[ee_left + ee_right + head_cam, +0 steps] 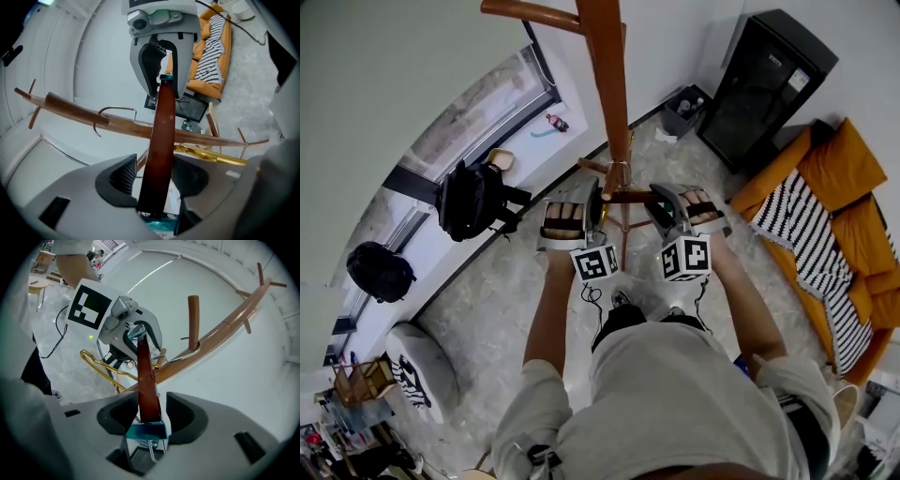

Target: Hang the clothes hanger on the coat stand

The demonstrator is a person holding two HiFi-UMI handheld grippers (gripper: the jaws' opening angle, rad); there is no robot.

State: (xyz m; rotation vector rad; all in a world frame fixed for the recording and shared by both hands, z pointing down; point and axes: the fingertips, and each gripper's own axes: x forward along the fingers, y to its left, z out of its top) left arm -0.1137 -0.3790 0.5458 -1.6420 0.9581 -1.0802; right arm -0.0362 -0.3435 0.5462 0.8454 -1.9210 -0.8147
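Across mid-frame the hanger spans left gripper to right gripper — jaws apart round its ends, at the coat stand.

Brown hanger, black-and-white striped cloth

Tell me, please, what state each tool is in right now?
Left tool: open, hanger loose between its jaws.
Right tool: open, hanger loose between its jaws.
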